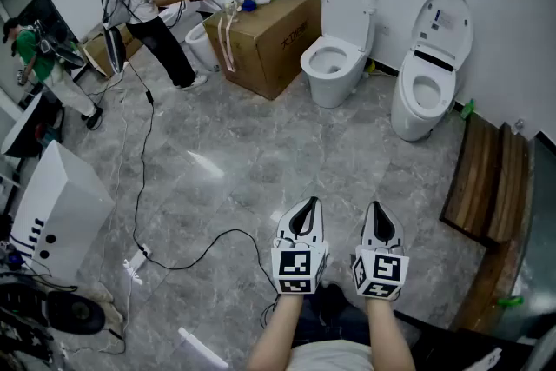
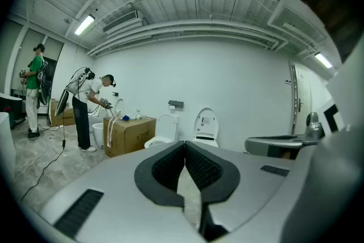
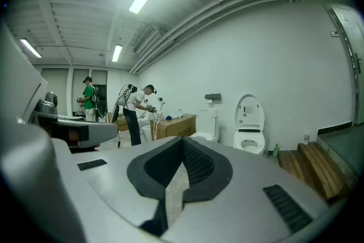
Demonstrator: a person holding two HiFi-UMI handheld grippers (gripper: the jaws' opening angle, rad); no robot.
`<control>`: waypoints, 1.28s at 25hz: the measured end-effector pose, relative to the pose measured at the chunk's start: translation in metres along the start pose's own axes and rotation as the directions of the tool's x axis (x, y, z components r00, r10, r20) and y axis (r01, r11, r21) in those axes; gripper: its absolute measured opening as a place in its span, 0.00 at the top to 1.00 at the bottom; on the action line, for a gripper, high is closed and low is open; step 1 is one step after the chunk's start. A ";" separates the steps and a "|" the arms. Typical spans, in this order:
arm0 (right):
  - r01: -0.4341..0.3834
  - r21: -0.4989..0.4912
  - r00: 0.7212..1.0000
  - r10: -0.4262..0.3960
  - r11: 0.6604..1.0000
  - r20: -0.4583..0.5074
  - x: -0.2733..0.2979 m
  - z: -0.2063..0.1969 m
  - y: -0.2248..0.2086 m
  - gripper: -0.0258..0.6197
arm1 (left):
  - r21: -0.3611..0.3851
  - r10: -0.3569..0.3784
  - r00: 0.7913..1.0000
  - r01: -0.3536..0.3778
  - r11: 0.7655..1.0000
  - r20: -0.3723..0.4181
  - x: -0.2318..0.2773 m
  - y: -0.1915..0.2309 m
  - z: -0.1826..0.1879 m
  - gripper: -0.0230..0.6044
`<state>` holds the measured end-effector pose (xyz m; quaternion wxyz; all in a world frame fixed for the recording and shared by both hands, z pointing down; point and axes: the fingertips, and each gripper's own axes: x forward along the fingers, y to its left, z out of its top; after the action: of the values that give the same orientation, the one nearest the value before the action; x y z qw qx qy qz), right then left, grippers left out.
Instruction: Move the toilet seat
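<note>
Two white toilets stand against the far wall. The left toilet has its lid up; so does the right toilet, whose seat lies down on the bowl. Both also show small in the left gripper view as left toilet and right toilet, and in the right gripper view as left toilet and right toilet. My left gripper and right gripper are side by side at the bottom of the head view, far from the toilets. Both are shut with nothing held: left gripper, right gripper.
A cardboard box stands left of the toilets, with a third toilet behind it. A person in white works there; a person in green stands at far left. A cable crosses the marble floor. Wooden bench right, white cabinet left.
</note>
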<state>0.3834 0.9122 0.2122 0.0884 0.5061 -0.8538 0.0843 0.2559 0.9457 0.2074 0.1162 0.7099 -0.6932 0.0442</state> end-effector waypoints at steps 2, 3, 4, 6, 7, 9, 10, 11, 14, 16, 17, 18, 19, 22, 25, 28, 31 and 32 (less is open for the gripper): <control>-0.001 0.002 1.000 0.001 1.000 0.000 -0.001 -0.001 -0.001 0.95 | 0.002 -0.003 1.000 0.003 1.000 0.001 0.000 -0.002 -0.001 0.94; -0.001 0.002 1.000 0.001 1.000 -0.001 -0.001 -0.002 -0.001 0.95 | 0.003 -0.004 1.000 0.004 1.000 0.000 0.000 -0.003 -0.001 0.94; -0.001 0.002 1.000 0.001 1.000 -0.001 -0.002 -0.003 -0.001 0.95 | 0.005 -0.005 1.000 0.005 1.000 0.000 -0.001 -0.004 -0.002 0.94; -0.001 0.002 1.000 0.001 1.000 -0.001 -0.003 -0.004 0.000 0.95 | 0.006 -0.008 1.000 0.008 1.000 0.000 -0.002 -0.005 -0.003 0.94; -0.002 0.002 1.000 0.002 1.000 -0.001 -0.003 -0.005 0.000 0.95 | 0.004 -0.009 1.000 0.009 1.000 0.001 -0.002 -0.006 -0.004 0.94; -0.003 -0.001 1.000 0.003 1.000 -0.001 -0.003 -0.006 -0.001 0.95 | 0.002 -0.009 1.000 0.009 1.000 0.002 -0.002 -0.007 -0.005 0.94; -0.004 -0.002 1.000 0.004 1.000 -0.001 -0.002 -0.007 -0.001 0.95 | 0.003 -0.008 1.000 0.008 1.000 0.001 -0.001 -0.007 -0.006 0.94; -0.005 -0.001 1.000 0.005 1.000 -0.001 -0.002 -0.007 -0.001 0.95 | 0.003 -0.007 1.000 0.007 1.000 0.001 0.000 -0.007 -0.006 0.94; -0.012 0.002 1.000 0.012 1.000 0.002 0.002 -0.004 -0.001 0.94 | 0.002 -0.001 1.000 0.001 1.000 -0.001 0.003 -0.005 -0.003 0.94; -0.014 -0.001 1.000 0.014 1.000 0.004 0.004 -0.002 -0.001 0.95 | 0.001 0.003 1.000 -0.003 1.000 -0.002 0.004 -0.003 -0.002 0.94; -0.014 -0.001 1.000 0.014 1.000 0.005 0.005 -0.001 -0.002 0.95 | 0.000 0.005 1.000 -0.005 1.000 -0.003 0.005 -0.003 -0.002 0.94; -0.013 0.001 1.000 0.013 1.000 0.006 0.005 -0.001 -0.003 0.95 | -0.002 0.006 1.000 -0.006 1.000 -0.003 0.006 -0.004 -0.002 0.94; -0.014 0.003 1.000 0.014 1.000 0.006 0.006 -0.001 -0.004 0.95 | -0.003 0.007 1.000 -0.007 1.000 -0.004 0.006 -0.005 -0.003 0.94; -0.017 0.007 1.000 0.017 1.000 0.006 0.008 -0.003 -0.010 0.94 | -0.002 0.007 1.000 -0.007 1.000 -0.011 0.011 -0.011 -0.006 0.94; -0.024 0.009 1.000 0.024 1.000 0.004 0.013 -0.006 -0.020 0.95 | -0.010 0.010 1.000 -0.010 1.000 -0.012 0.020 -0.018 -0.007 0.94; -0.036 0.013 0.999 0.036 0.999 0.003 0.018 -0.007 -0.033 0.95 | -0.021 0.022 1.000 -0.022 1.000 -0.014 0.028 -0.025 -0.007 0.94; -0.045 0.029 0.999 0.045 0.999 0.001 0.024 -0.010 -0.042 0.95 | -0.037 0.058 0.998 -0.058 0.998 -0.008 0.029 -0.021 -0.008 0.94; -0.047 0.034 0.999 0.047 0.998 0.000 0.027 -0.011 -0.044 0.95 | -0.043 0.068 0.998 -0.069 0.997 -0.008 0.030 -0.019 -0.009 0.94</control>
<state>0.4100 0.8707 0.2316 0.0780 0.4872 -0.8639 0.1009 0.2768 0.9191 0.2209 0.1321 0.6830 -0.7175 0.0355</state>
